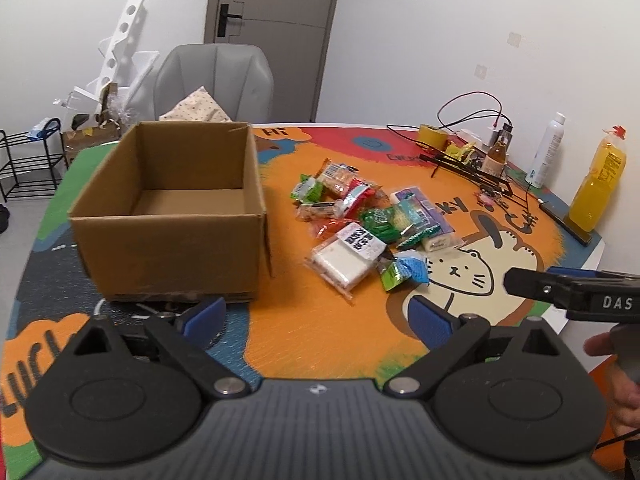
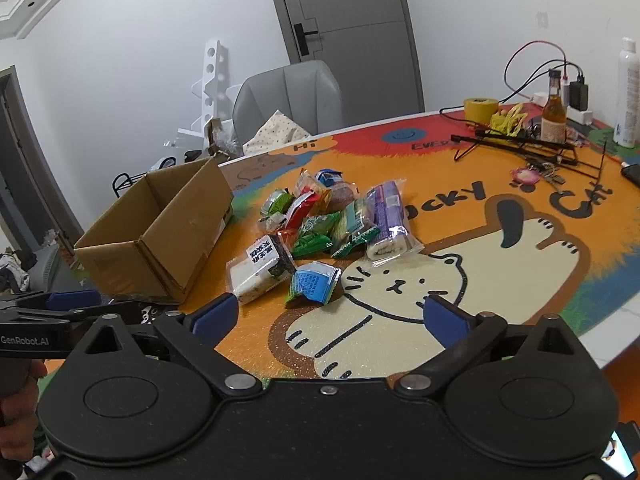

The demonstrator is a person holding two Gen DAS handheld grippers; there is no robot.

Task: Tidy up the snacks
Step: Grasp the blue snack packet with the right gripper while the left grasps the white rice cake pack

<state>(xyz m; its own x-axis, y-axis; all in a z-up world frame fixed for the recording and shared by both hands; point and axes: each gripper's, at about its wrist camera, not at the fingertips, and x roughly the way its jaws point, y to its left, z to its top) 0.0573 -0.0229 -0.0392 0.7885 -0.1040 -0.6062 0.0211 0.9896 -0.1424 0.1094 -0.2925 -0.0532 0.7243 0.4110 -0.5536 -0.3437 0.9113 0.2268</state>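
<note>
Both claws, left gripper (image 1: pixel 314 314) and right gripper (image 2: pixel 332 314), gape wide, holding nothing. Snacks (image 2: pixel 320 228) lie heaped mid-frame, the box (image 2: pixel 160 236) left of them. Slippery, overlapping wrappers could slide, or two lift together.

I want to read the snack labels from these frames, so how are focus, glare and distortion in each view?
Left wrist view: even indoor light, snack pile fairly sharp, though print is too small to read; fisheye bends the cardboard box and the table edge. Right wrist view: similar sharpness, a slight sheen on the clear wrappers, the door frame curves, dark vignette in the corners.
</note>
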